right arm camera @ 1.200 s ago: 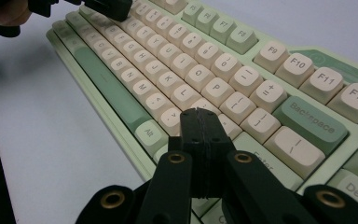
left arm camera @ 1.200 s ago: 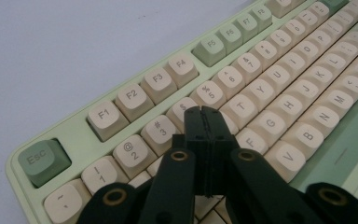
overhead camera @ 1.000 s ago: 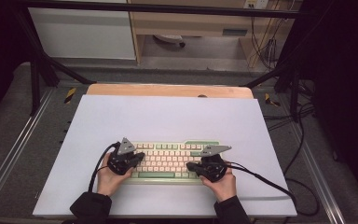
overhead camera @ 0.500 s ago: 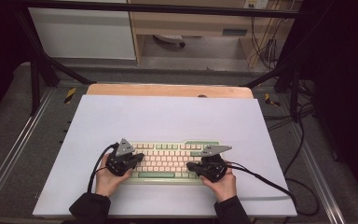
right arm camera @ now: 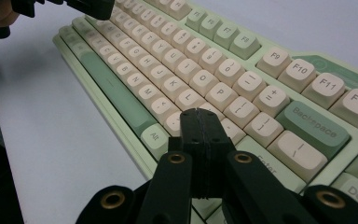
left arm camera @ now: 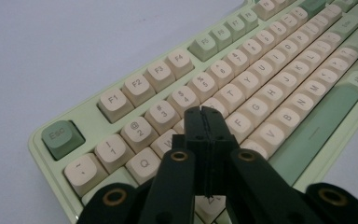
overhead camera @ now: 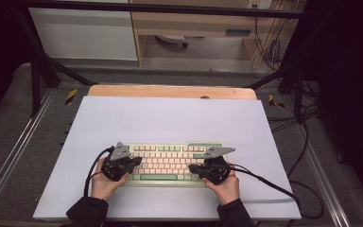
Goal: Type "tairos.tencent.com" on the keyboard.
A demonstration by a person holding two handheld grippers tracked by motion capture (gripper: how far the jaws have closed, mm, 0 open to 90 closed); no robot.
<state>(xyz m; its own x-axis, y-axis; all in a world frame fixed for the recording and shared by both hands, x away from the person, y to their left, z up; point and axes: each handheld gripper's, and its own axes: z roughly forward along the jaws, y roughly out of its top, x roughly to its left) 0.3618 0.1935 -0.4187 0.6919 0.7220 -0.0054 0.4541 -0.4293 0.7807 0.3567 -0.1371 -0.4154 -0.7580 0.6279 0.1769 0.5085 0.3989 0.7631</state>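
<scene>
A pale green keyboard [overhead camera: 168, 164] with cream keys lies near the front of the white table [overhead camera: 170, 118]. My left gripper [overhead camera: 134, 162] hovers over its left end, jaws shut with nothing between them. In the left gripper view the closed left gripper [left arm camera: 203, 112] sits just above the keyboard [left arm camera: 261, 79], near the letter keys by W and E. My right gripper [overhead camera: 192, 168] is over the right end, also shut and empty. In the right gripper view the closed right gripper [right arm camera: 199, 113] hangs above the keyboard [right arm camera: 177, 60], near the keys left of Enter.
A wooden board [overhead camera: 170, 91] edges the table's far side. Black cables [overhead camera: 274, 182] trail from the right gripper across the table's right front corner. Metal rails [overhead camera: 9, 156] run along both sides. The far half of the white table is bare.
</scene>
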